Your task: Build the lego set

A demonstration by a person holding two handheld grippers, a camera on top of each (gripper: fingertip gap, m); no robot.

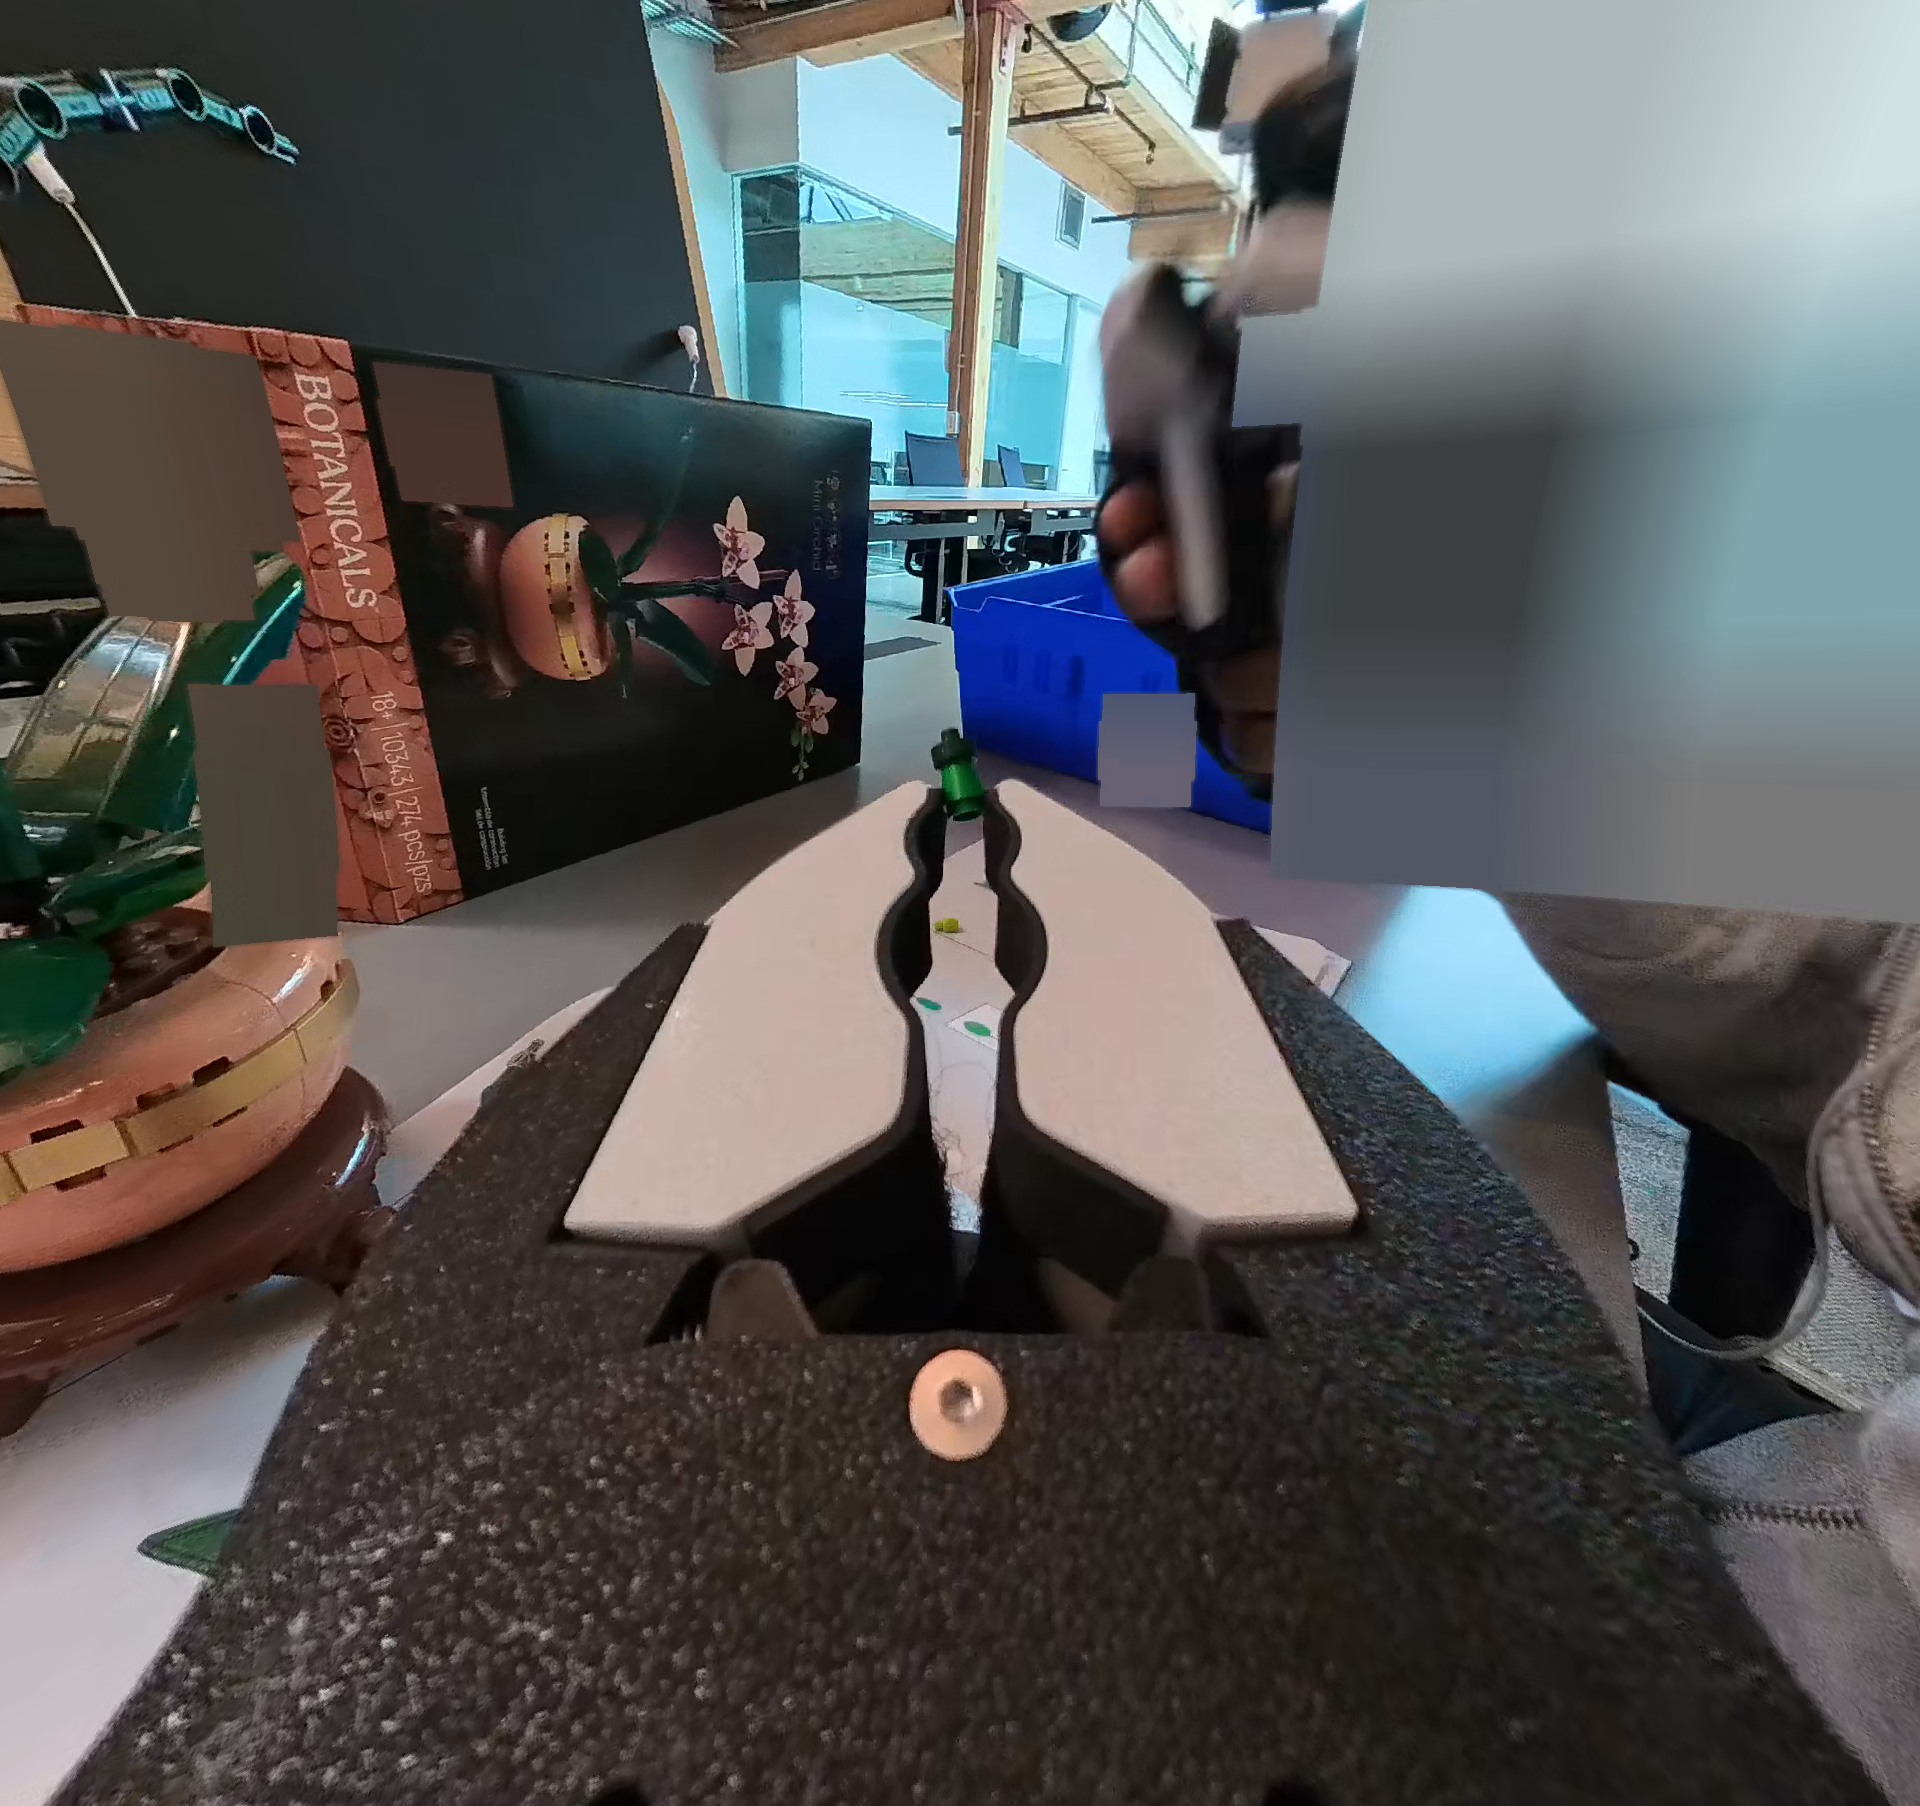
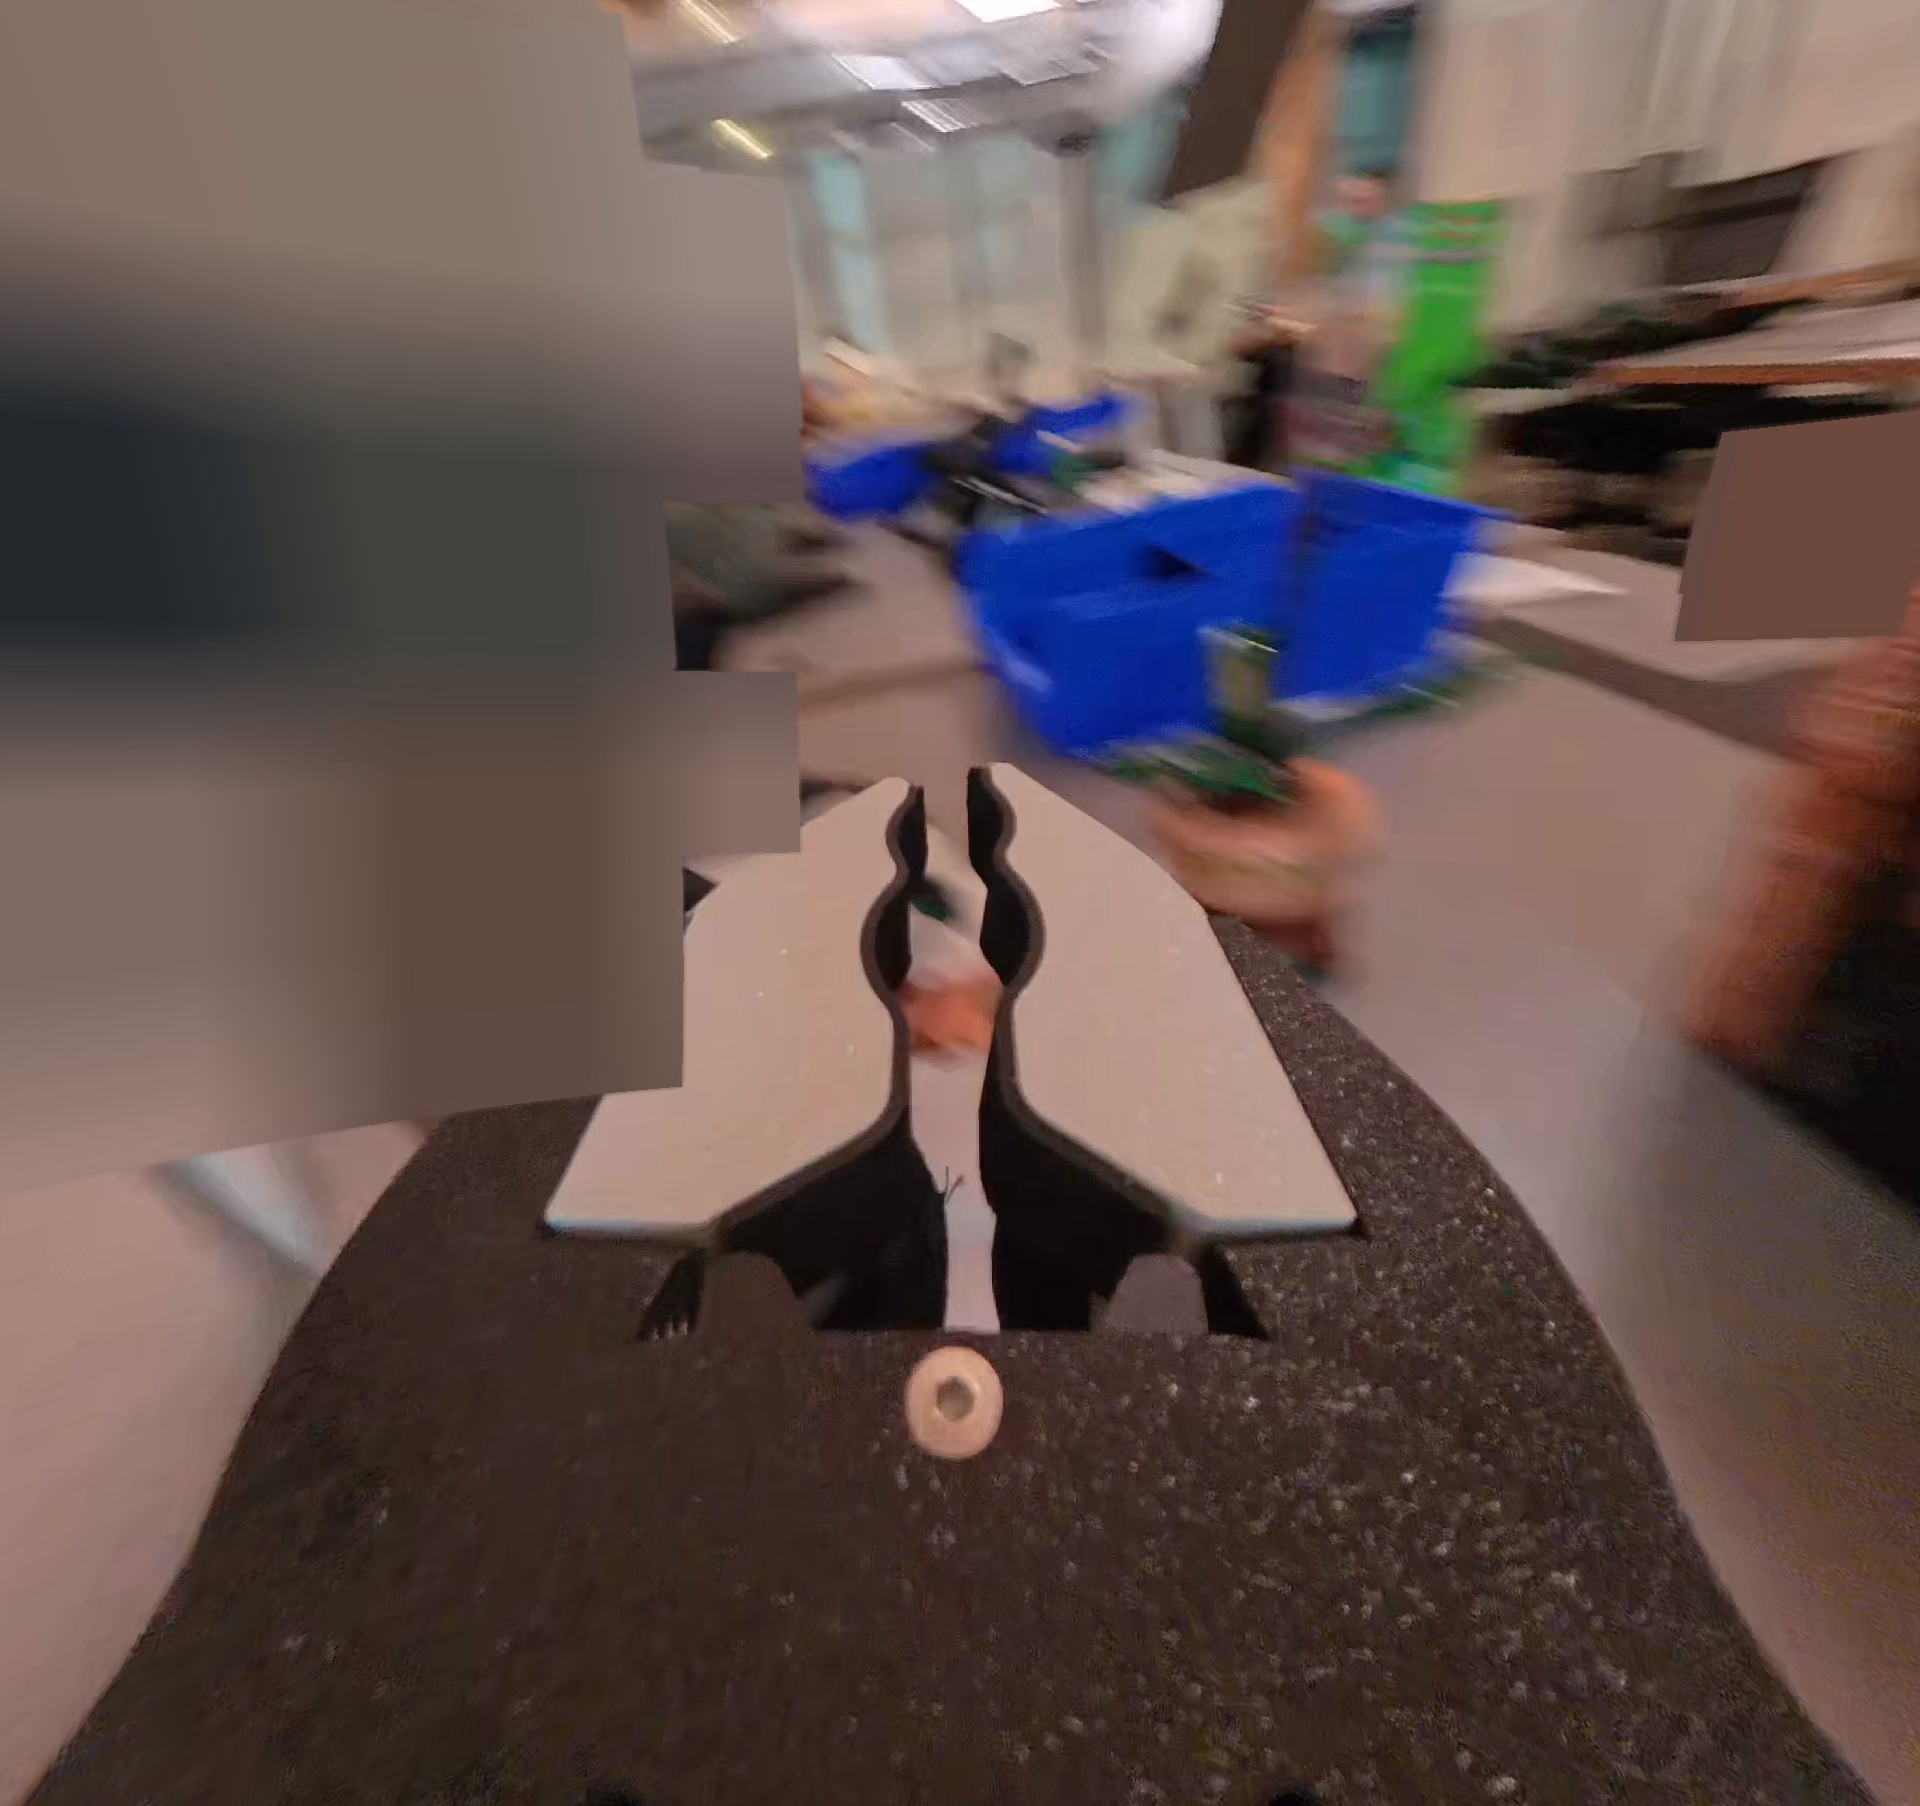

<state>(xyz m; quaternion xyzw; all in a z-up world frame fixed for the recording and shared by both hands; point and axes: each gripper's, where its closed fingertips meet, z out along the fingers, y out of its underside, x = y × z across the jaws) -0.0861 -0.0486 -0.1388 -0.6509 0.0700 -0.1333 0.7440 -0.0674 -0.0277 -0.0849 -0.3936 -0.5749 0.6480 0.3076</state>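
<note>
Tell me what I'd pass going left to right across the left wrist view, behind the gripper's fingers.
Pink and brown lego flower pot → lego set box → small green lego piece pinched at the left gripper fingertips → blue bin → the right gripper, held up in a hand.

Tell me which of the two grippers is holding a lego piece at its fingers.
The left gripper: a small green piece is pinched at its tips. The right gripper shows an empty gap between its fingers.
</note>
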